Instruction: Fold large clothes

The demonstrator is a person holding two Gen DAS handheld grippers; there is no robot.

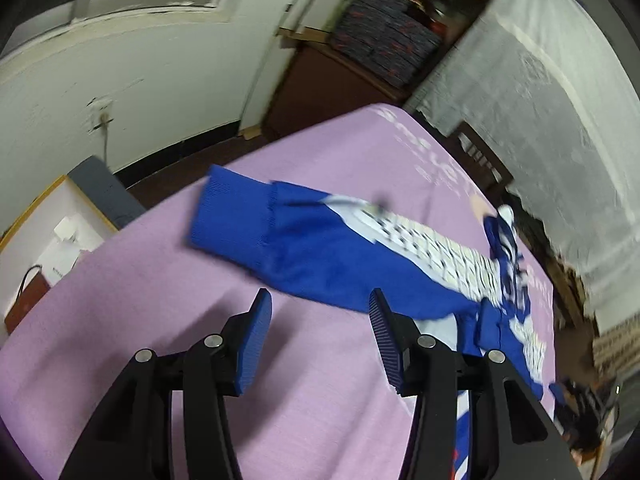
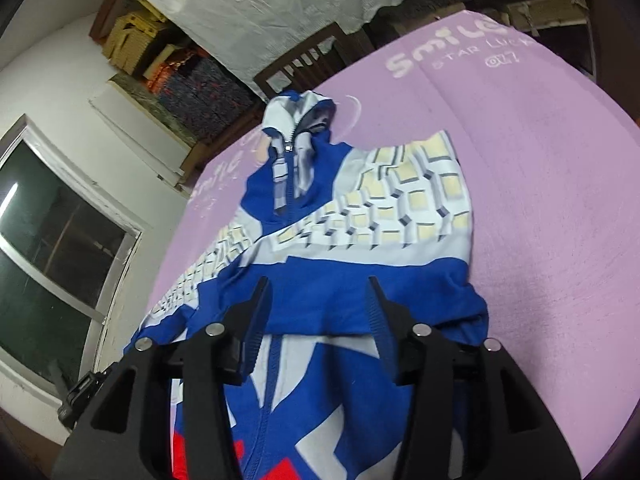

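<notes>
A blue, white and cream zip jacket (image 2: 320,240) lies spread on a purple sheet (image 2: 540,220), collar at the far end. One sleeve is folded across the chest. In the left wrist view the other sleeve (image 1: 320,252) stretches out flat, its ribbed cuff (image 1: 228,216) toward the left. My left gripper (image 1: 318,308) is open and empty, hovering just short of that sleeve. My right gripper (image 2: 318,296) is open and empty above the jacket's blue front, over the folded sleeve.
The purple sheet (image 1: 160,340) covers a table or bed. A wooden chair (image 2: 304,64) stands at the far edge. Shelves with stacked goods (image 1: 388,44) and a white drape (image 1: 540,100) line the back. A window (image 2: 52,260) is on the left wall.
</notes>
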